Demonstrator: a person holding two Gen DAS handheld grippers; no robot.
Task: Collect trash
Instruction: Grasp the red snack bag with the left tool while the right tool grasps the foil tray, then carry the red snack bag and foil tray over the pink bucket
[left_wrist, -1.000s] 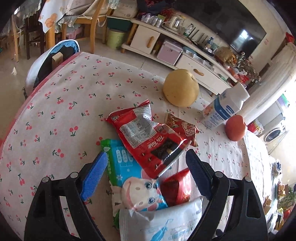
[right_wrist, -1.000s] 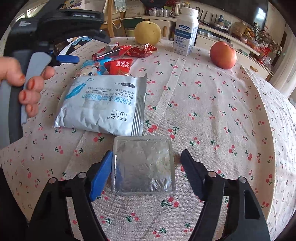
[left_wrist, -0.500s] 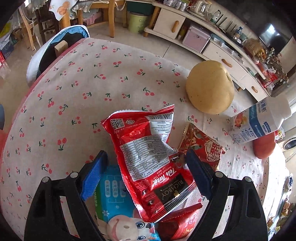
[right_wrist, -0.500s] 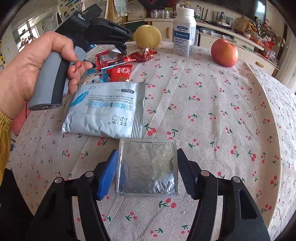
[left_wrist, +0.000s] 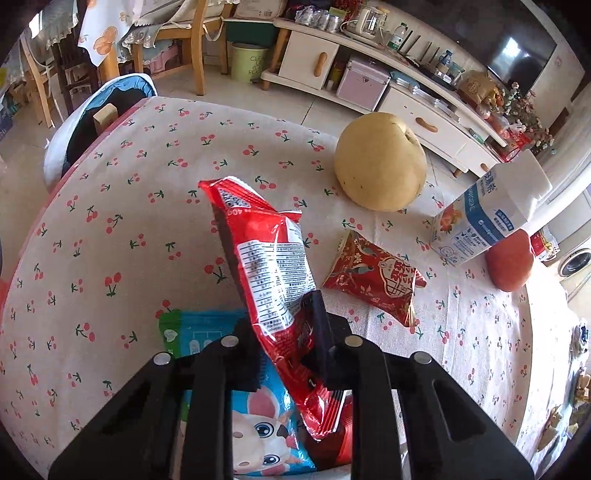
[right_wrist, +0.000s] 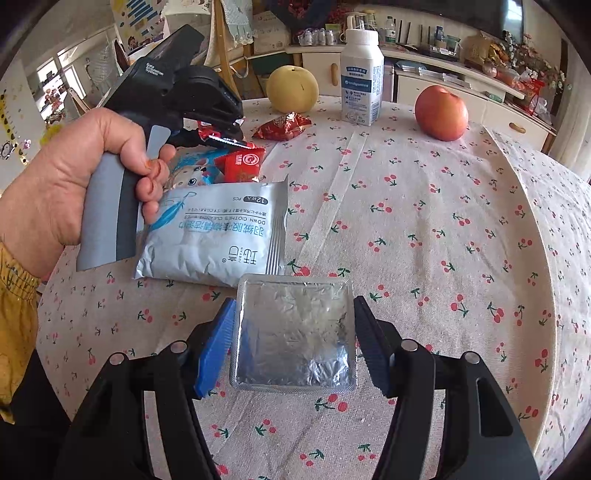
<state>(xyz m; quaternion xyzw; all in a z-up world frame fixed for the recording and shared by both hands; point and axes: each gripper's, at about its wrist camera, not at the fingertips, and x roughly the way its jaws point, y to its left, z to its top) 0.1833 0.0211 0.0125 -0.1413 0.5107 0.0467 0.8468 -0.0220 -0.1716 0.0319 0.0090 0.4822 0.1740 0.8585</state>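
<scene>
My left gripper (left_wrist: 286, 332) is shut on a red snack wrapper (left_wrist: 269, 266), which stands up crumpled between the jaws above the table. Below it lie a blue cartoon packet (left_wrist: 258, 421) and a small red packet (right_wrist: 242, 166). A small red patterned wrapper (left_wrist: 373, 277) lies to the right. My right gripper (right_wrist: 293, 332) is open around a square silver foil pack (right_wrist: 295, 332) lying flat on the table; whether the pads touch its edges is unclear. A grey wipes pouch (right_wrist: 218, 236) lies just beyond it. The left gripper (right_wrist: 221, 125) also shows in the right wrist view, held by a hand.
A yellow pear (left_wrist: 380, 162), a white bottle (left_wrist: 487, 218) and a red apple (left_wrist: 509, 262) stand at the far side of the round cherry-print table (left_wrist: 92, 240). A chair (left_wrist: 103, 114) is at the table's far left edge.
My left gripper closed on the red snack wrapper and lifted it so that it stands upright. My right gripper narrowed around the foil pack.
</scene>
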